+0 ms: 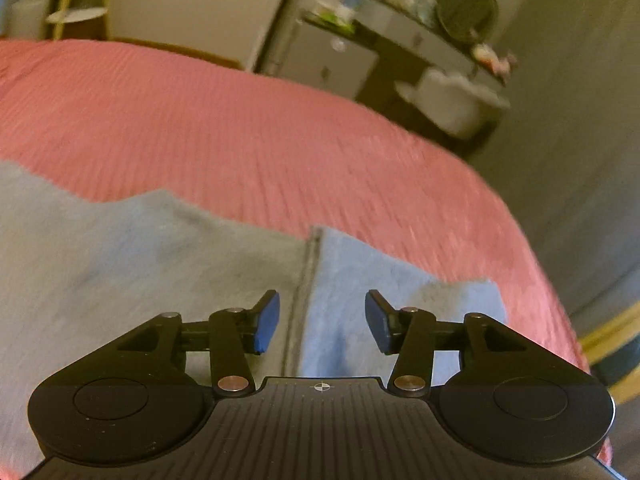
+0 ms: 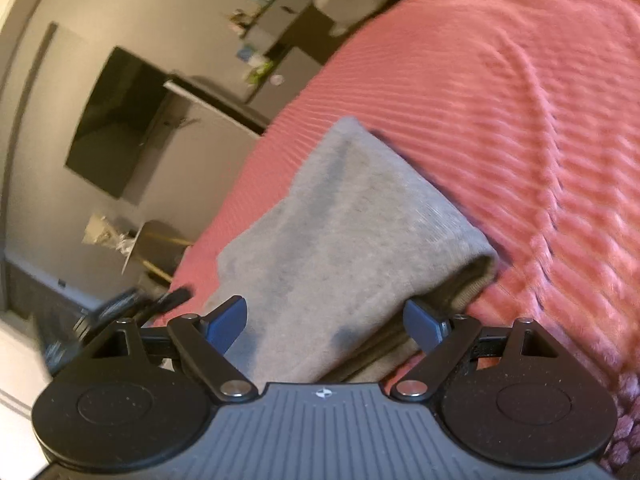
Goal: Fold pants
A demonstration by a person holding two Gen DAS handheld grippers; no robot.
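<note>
- Grey pants lie flat on a pink ribbed bedspread, near the bed's edge in both views.
- Right wrist view shows one pant leg ending in a ribbed cuff; layers stacked at that cuff, so folded at least once there.
- Left wrist view shows instead a wide grey stretch of the pants with a vertical seam and a corner of fabric; cuff not seen here.
- Left view: bedspread runs bare beyond the pants toward the far edge; shelf with clutter and a white bin stand past it.
- Right view: bare bedspread to the right of the leg; bed edge just left of it, dark TV on the wall beyond.
- Left gripper spread wide, holding nothing, above the seam; contact with fabric unclear.
- Right gripper spread wide, nothing pinched, the leg running between its blue pads.
</note>
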